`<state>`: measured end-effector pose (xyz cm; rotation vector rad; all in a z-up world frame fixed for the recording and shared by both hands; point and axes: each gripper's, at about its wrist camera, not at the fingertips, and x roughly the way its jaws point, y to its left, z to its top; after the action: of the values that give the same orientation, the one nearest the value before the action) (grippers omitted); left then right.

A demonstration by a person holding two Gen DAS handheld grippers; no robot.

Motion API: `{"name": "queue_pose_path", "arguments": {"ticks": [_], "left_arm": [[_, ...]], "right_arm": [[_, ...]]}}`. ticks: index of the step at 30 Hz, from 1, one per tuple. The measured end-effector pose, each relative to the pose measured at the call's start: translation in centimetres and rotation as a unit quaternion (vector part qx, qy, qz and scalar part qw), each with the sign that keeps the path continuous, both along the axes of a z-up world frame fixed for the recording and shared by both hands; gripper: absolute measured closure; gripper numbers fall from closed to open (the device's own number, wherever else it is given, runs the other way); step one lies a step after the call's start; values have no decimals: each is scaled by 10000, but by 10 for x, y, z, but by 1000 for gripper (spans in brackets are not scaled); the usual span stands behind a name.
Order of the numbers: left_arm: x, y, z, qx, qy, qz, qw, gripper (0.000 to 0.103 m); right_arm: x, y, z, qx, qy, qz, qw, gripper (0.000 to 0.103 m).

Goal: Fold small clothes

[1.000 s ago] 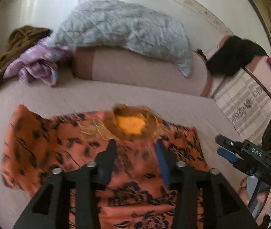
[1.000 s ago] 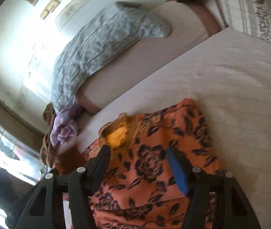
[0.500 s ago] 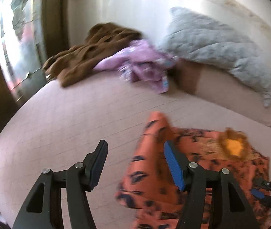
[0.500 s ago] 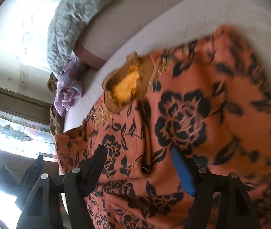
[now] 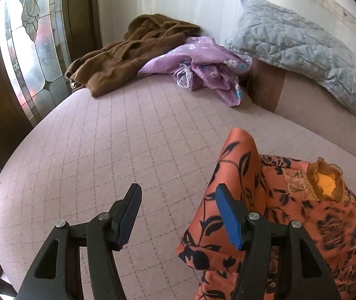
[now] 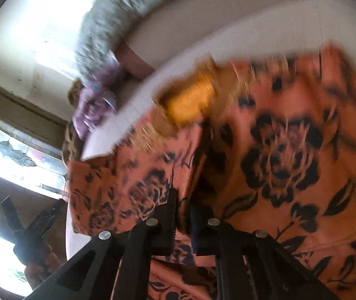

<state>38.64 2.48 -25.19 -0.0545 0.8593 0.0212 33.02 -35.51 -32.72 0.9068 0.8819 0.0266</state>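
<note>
An orange garment with a black flower print [image 5: 265, 200] lies spread on the bed, its yellow-lined brown collar [image 5: 325, 182] toward the pillows. My left gripper [image 5: 178, 190] is open at the garment's left edge. Its blue right finger [image 5: 228, 215] hangs over the raised orange sleeve and its left finger over bare mattress; nothing is between them. My right gripper [image 6: 181, 200] is shut on a pinched-up fold of the garment [image 6: 290, 162] below the collar [image 6: 190, 100]. That view is blurred. A hand holds the left gripper [image 6: 30, 225] at its lower left.
The pink quilted mattress [image 5: 103, 150] stretches left and ahead. At its far side lie a brown garment [image 5: 133, 52], a purple flowered one [image 5: 203, 65] and a grey quilted pillow [image 5: 303, 45]. A stained-glass window [image 5: 35, 50] borders the bed's left.
My left gripper swung from over the garment's middle to its left edge and opened wider. My right gripper moved down onto the garment and shut on a fold of it.
</note>
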Motion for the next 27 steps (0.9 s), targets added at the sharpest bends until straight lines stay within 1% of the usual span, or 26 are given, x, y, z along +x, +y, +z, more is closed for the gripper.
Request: {"name": "queue_pose_path", "arguments": {"ticks": [2,4,6,7,9,10,11,12,13,14,15,16,17,18,19,21,22,23,24,25,26,27], "left_arm": [[1,-4,0,-16,-10,-12,10000,41],[1,-8,-1,-16,0,-11,10000,41],[2,-16,-5,-20,41,-87,10000,41],[2,-22,-7,7,66,-160,9999,41],[1,-38,-13,131,115,-357,9992,41],[0,-49,-17,230,142,-485,9985,41],[-1,-57,-21,301,168,-585,9977,41],[-2,-67,-26,393,223,-732,9963,41],[-2,-78,-32,489,303,-876,9945,41],[-2,-86,-37,568,378,-989,9928,41],[-1,-91,-41,627,430,-1061,9914,41],[-1,-95,-46,695,494,-1120,9900,41],[0,-100,-53,793,605,-1165,9882,40],[2,-103,-59,915,747,-1181,9860,40],[3,-104,-65,1007,845,-1173,9844,40],[3,-107,-69,1080,852,-1174,9835,40],[2,-108,-69,1103,757,-1163,9842,40],[1,-110,-68,1116,703,-1182,9842,40],[0,-111,-66,1077,634,-1221,9846,40],[-2,-113,-66,1025,583,-1251,9851,40],[-2,-114,-68,997,581,-1276,9851,40],[-2,-117,-70,1010,618,-1289,9846,40]], "right_arm": [[-10,-15,28,-190,-342,-345,9986,94],[-23,-35,42,-355,-499,-673,9958,95],[-39,-63,50,-494,-545,-1117,9910,94],[-45,-76,48,-485,-466,-1237,9900,95],[-52,-101,32,-282,-45,-1462,9888,95],[-53,-110,21,-153,249,-1531,9878,94],[-53,-118,6,-33,664,-1534,9859,94],[-54,-125,-8,73,1065,-1549,9822,93],[-56,-130,-19,188,1327,-1622,9776,91],[-60,-135,-29,224,1606,-1782,9705,91],[-65,-142,-35,183,1868,-1927,9631,91],[-66,-147,-37,201,2015,-1980,9590,91],[-69,-153,-39,344,2017,-1980,9586,91],[-72,-158,-38,502,1936,-2019,9588,90],[-76,-162,-34,556,1828,-2130,9582,90],[-80,-165,-18,262,1429,-2401,9598,88],[-78,-161,-11,117,1256,-2374,9632,87],[-71,-155,-7,93,1114,-2211,9688,87],[-62,-147,-6,232,929,-1949,9761,87],[-55,-141,-6,320,824,-1787,9799,87],[-45,-131,-8,321,782,-1587,9837,87],[-36,-124,-10,217,826,-1422,9861,87]]}}
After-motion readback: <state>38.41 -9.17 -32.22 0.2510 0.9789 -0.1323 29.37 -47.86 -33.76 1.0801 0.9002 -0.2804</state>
